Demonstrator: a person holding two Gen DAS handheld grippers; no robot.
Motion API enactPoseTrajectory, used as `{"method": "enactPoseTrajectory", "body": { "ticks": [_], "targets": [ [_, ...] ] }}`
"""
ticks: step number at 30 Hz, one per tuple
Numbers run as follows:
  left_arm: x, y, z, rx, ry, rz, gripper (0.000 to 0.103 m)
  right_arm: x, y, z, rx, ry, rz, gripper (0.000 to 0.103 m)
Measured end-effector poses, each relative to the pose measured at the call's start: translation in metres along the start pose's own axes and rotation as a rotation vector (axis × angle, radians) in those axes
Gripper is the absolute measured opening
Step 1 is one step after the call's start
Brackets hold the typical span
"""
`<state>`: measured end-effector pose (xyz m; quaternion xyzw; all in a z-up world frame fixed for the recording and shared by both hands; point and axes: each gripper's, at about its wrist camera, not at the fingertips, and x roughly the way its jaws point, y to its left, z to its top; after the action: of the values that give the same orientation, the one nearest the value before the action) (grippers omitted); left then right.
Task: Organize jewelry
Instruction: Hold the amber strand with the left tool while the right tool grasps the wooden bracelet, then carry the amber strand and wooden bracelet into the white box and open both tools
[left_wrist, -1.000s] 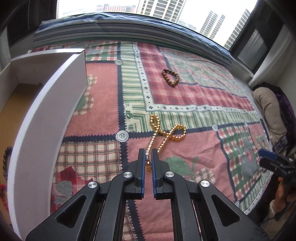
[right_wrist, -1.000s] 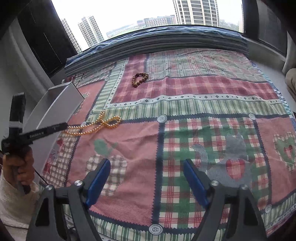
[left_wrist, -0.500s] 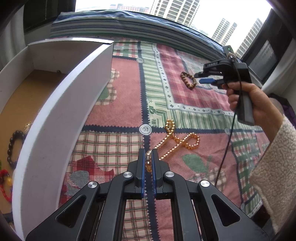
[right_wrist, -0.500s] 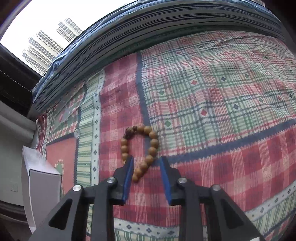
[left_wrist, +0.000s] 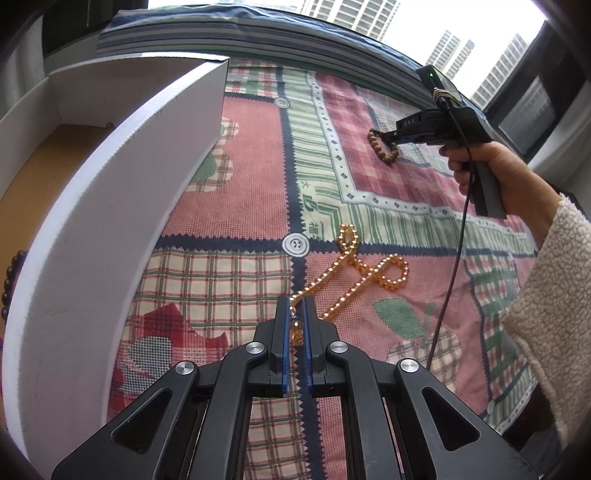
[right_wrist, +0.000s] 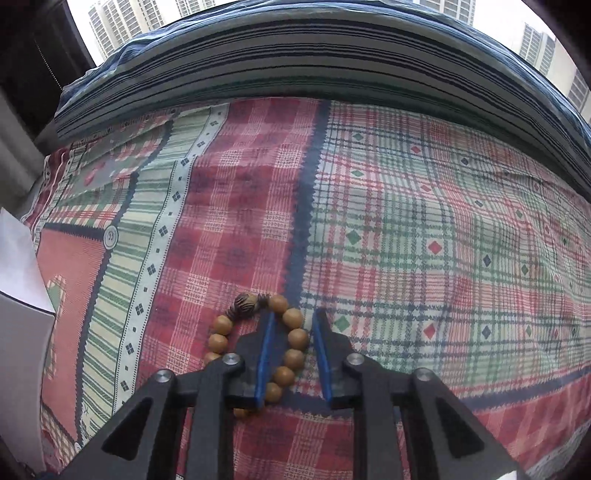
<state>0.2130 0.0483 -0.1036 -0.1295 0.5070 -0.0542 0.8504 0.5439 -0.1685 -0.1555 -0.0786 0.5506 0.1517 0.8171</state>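
Observation:
My left gripper (left_wrist: 295, 308) is shut on one end of a gold bead necklace (left_wrist: 364, 267); the rest of it trails in loops on the patchwork quilt (left_wrist: 251, 192). A white box (left_wrist: 110, 177) with a tan floor stands at the left and holds dark beads (left_wrist: 11, 273). My right gripper (right_wrist: 293, 325) is open and straddles the right side of a wooden bead bracelet (right_wrist: 291, 343) that lies on the quilt; its left finger sits inside the loop. In the left wrist view the right gripper (left_wrist: 393, 142) is at the bracelet (left_wrist: 382, 149), far right.
A striped folded blanket (right_wrist: 332, 62) runs along the far edge of the quilt below a window. A cable (left_wrist: 452, 258) hangs from the right gripper over the quilt. The box's corner (right_wrist: 18, 295) shows at the left of the right wrist view.
My right gripper has moved forward and down onto the wooden bracelet, now straddling one side. My left gripper, still holding the necklace end, has pulled the chain nearer the white box.

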Motion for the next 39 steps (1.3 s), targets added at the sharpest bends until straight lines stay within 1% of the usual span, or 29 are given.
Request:
{"method": "enactPoseTrajectory", "body": {
  "ticks": [1,3,6,8,11,14,17,20,23,26,28,31,35,39],
  "targets": [
    [0.000,-0.001,0.000,0.000,0.000,-0.002,0.004,-0.001,0.002,-0.002,-0.010,0.004,0.003,0.012],
    [-0.004,-0.002,0.001,-0.005,-0.005,-0.009,0.004,-0.007,0.002,-0.008,0.003,0.005,0.026,0.012],
    [-0.016,-0.005,0.004,-0.022,-0.011,-0.057,0.004,-0.040,-0.005,-0.022,0.061,-0.073,0.088,0.012],
    [-0.030,-0.011,0.008,-0.022,-0.026,-0.091,0.004,-0.065,-0.006,-0.032,0.076,-0.123,0.126,0.012],
    [-0.058,-0.023,0.017,-0.009,-0.064,-0.141,0.004,-0.112,-0.003,-0.054,0.070,-0.190,0.175,0.012],
    [-0.090,-0.037,0.025,0.015,-0.111,-0.171,0.004,-0.162,0.010,-0.076,0.034,-0.272,0.189,0.012],
    [-0.126,-0.049,0.030,0.039,-0.159,-0.182,0.004,-0.207,0.024,-0.102,0.009,-0.326,0.231,0.012],
    [-0.165,-0.052,0.029,0.044,-0.203,-0.184,0.004,-0.244,0.045,-0.121,-0.036,-0.365,0.266,0.012],
    [-0.205,-0.045,0.027,0.028,-0.238,-0.176,0.004,-0.277,0.071,-0.141,-0.097,-0.390,0.304,0.012],
    [-0.244,-0.032,0.029,0.006,-0.263,-0.164,0.004,-0.302,0.104,-0.152,-0.155,-0.412,0.346,0.012],
    [-0.271,-0.022,0.033,-0.004,-0.291,-0.146,0.004,-0.317,0.128,-0.155,-0.195,-0.426,0.380,0.012],
    [-0.307,-0.001,0.039,-0.017,-0.342,-0.098,0.004,-0.337,0.167,-0.157,-0.266,-0.445,0.433,0.012],
    [-0.333,0.029,0.048,-0.050,-0.395,-0.024,0.004,-0.348,0.222,-0.150,-0.341,-0.452,0.479,0.012],
    [-0.338,0.066,0.052,-0.093,-0.429,0.040,0.004,-0.344,0.272,-0.141,-0.386,-0.437,0.513,0.012]
  ]
}}
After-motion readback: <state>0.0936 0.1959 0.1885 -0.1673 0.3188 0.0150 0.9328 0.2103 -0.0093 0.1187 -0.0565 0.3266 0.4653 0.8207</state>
